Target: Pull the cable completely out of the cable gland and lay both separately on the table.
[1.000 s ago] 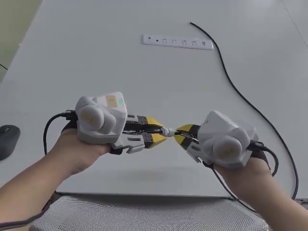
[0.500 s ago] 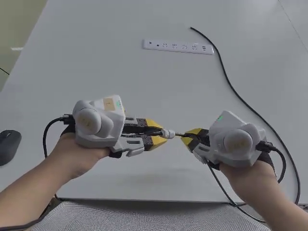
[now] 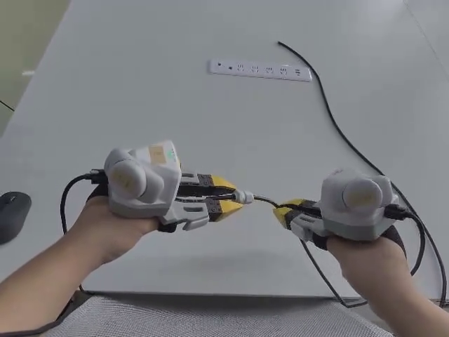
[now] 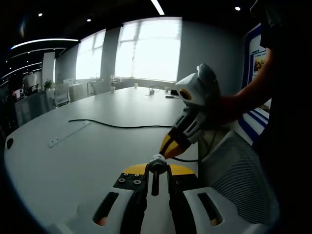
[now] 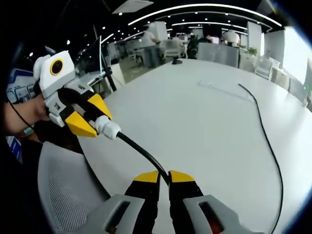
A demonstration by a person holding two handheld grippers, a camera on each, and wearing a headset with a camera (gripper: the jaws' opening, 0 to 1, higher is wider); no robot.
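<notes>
Over the table's near edge, my left gripper (image 3: pixel 231 197) is shut on the white cable gland (image 3: pixel 243 196), whose rounded end pokes out between the yellow jaws (image 4: pixel 157 164). A black cable (image 3: pixel 265 201) runs from the gland to my right gripper (image 3: pixel 283 212), which is shut on it. In the right gripper view the cable (image 5: pixel 141 152) stretches from my own jaws up to the gland (image 5: pixel 107 128) held in the left gripper (image 5: pixel 87 117). In the left gripper view the right gripper (image 4: pixel 168 146) sits just beyond the gland.
A white power strip (image 3: pixel 259 69) lies at the far middle of the white table (image 3: pixel 140 91). Its black cord (image 3: pixel 351 140) curves down the right side toward the near edge. A dark mouse (image 3: pixel 10 214) rests at the left edge. A mesh chair (image 3: pixel 210 316) is below the grippers.
My right gripper has pulled away to the right, so more black cable shows between it and the gland. The left gripper has stayed put.
</notes>
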